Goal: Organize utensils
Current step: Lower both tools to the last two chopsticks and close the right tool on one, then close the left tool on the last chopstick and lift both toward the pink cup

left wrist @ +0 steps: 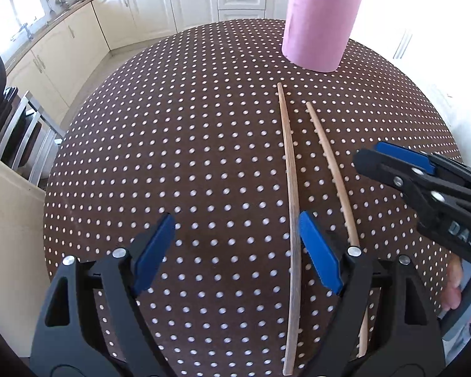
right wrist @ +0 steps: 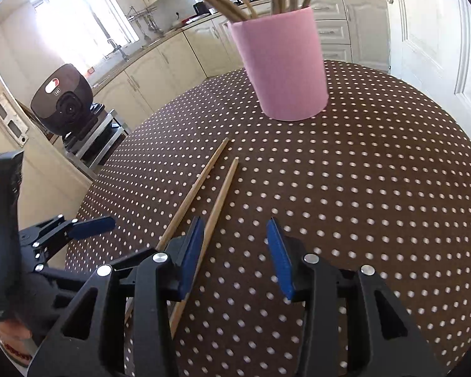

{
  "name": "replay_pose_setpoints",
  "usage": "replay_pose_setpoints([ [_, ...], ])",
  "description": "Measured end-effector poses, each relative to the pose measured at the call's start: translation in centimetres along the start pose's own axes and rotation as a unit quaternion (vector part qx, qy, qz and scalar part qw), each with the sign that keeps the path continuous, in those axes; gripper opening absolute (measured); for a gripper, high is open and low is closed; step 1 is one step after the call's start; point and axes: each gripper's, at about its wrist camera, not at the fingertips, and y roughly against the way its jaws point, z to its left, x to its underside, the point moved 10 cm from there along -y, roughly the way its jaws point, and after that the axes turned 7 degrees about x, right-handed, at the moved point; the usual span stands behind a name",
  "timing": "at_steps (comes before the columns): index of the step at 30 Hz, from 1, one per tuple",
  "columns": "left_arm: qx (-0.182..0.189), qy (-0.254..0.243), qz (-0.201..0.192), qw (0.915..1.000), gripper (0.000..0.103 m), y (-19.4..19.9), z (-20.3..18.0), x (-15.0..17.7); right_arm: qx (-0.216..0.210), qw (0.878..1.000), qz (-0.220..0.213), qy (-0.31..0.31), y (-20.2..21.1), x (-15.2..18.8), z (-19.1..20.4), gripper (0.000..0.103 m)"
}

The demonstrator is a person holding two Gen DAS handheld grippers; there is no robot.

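Two wooden chopsticks lie side by side on the brown polka-dot table [left wrist: 172, 157]: a left one [left wrist: 290, 188] and a right one [left wrist: 332, 169]. They also show in the right wrist view, left one [right wrist: 197, 185] and right one [right wrist: 218, 207]. A pink cup [left wrist: 320, 25] holding several wooden sticks stands beyond them, also in the right wrist view [right wrist: 282, 66]. My left gripper [left wrist: 235, 229] is open and empty above the table, its right finger between the chopsticks. My right gripper [right wrist: 234, 235] is open and empty, its left finger beside the right chopstick. The right gripper also shows in the left wrist view [left wrist: 392, 163].
Cream kitchen cabinets [left wrist: 147, 6] and a counter run behind the table. A dark appliance [right wrist: 62, 100] on a metal rack stands left of the table. A white door [right wrist: 430, 31] is to the right. The left gripper also shows in the right wrist view [right wrist: 91, 226].
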Motion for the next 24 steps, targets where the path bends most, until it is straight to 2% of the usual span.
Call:
replay_pose_setpoints([
  [8, 0.018, 0.009, -0.001, 0.9998, 0.080, 0.9, 3.6, 2.2, 0.029, 0.999, 0.007, 0.023, -1.9, -1.0, 1.7, 0.040],
  [12, 0.024, 0.012, -0.008, 0.9996, 0.080, 0.8, 4.5, 2.3, 0.060, 0.997, 0.008, 0.054, -2.7, -1.2, 2.4, 0.037],
  [13, 0.025, 0.014, -0.008, 0.9996, 0.080, 0.8, 4.6, 2.3, 0.067, 0.996, 0.009, 0.061, -3.0, -1.3, 2.4, 0.035],
  [17, 0.019, 0.011, -0.009, 0.9997, 0.080, 0.6, 3.7, 1.0, 0.092, 0.992, 0.016, 0.083, -3.6, -1.7, 2.1, 0.011],
  [24, 0.027, 0.009, -0.019, 0.9994, 0.080, 0.3, 1.6, -2.4, 0.075, 0.994, 0.026, 0.070, -3.3, -2.1, -0.1, 0.005],
])
